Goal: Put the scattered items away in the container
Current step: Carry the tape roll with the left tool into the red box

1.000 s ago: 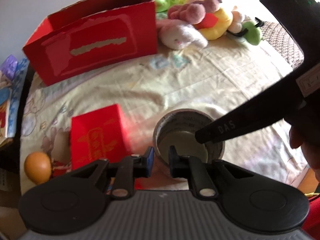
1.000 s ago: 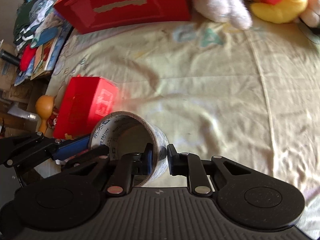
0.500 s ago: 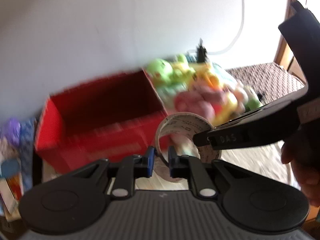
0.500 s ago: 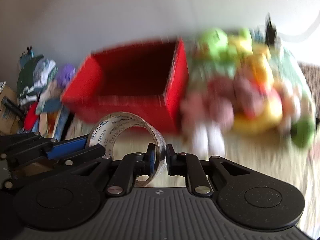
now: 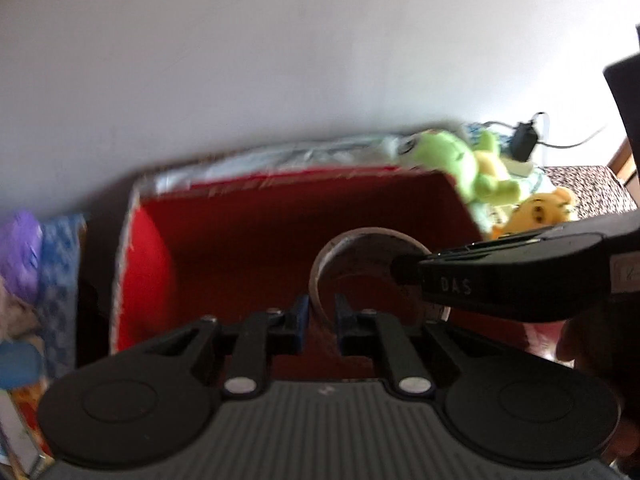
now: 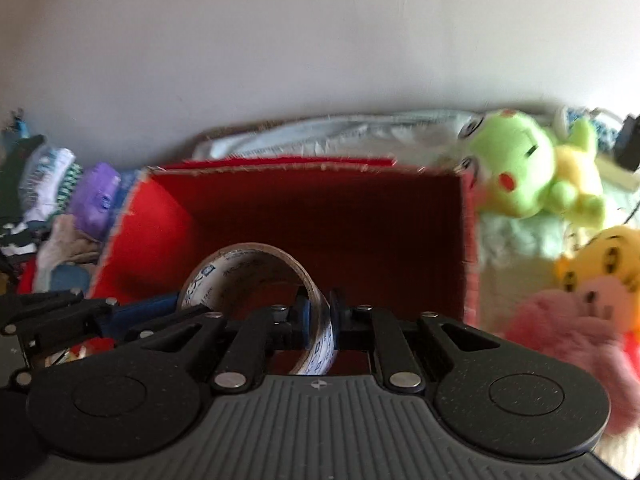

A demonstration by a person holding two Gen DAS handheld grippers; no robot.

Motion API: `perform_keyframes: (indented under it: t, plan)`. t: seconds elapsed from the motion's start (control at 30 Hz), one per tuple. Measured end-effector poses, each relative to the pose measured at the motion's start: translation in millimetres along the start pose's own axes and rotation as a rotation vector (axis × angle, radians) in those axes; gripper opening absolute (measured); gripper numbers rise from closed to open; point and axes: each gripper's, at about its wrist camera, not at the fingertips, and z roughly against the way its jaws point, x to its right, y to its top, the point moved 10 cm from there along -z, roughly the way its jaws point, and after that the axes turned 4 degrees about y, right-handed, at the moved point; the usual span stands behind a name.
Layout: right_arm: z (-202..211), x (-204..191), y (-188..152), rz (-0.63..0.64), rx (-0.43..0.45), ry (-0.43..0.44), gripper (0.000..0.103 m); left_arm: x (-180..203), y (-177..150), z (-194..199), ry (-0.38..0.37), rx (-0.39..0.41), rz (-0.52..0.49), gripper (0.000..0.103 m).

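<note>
**Red box ahead, tape roll carried over its mouth**

Red cardboard fills the middle of both views: the open box [image 6: 320,216] now sits straight ahead, where a second ago I was looking down at the cream bedsheet with the roll lying on it. Since then I have lifted the tape roll [image 6: 256,276] off the bed and swung it across, so it hangs in front of the box's dark interior, apparently just above or just inside the near edge.

Both tools share the load. My left hand-held gripper [image 5: 320,314] is pinched on the roll's wall at its left side, and my right hand-held gripper [image 6: 318,322] is clamped on the wall opposite, each with one finger inside the ring and one outside (a two-handed carry for something this light, but it keeps the ring steady). I judge the carry nearly done; letting go over the box is what remains for this item.

Much is out of sight. The near wall and floor of the box are covered by my own gripper bodies, so I cannot tell how far the roll is past the rim. The other scattered items are no longer in view. The green plush [image 6: 524,176] and yellow plush [image 6: 600,264] at the right are soft with blur.
</note>
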Motion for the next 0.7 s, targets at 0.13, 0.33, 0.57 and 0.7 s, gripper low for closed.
perform_keyframes:
  t: [0.13,0.33,0.57,0.7]
  plan:
    - [-49.4,-2.5,-1.9,-0.04,-0.098,0.0,0.011,-20.8,-6.9,-43.3,0.04,-0.07,0.007,0.008]
    - [-92.3,-9.2,-8.7,-0.057,-0.208,-0.009,0.011,-45.5,-18.8,-75.4,0.083,-0.127,-0.022,0.01]
    - [-96.0,-31.7,-15.4,0.021,-0.284,0.039,0.014,-60.9,-30.2,-76.3,0.077,-0.141,-0.018,0.021]
    - [-91.9,-36.8,-28.9,0.032,-0.321,0.061,0.015,-61.4,-43.1,-73.8,0.093,-0.15,-0.054,0.022]
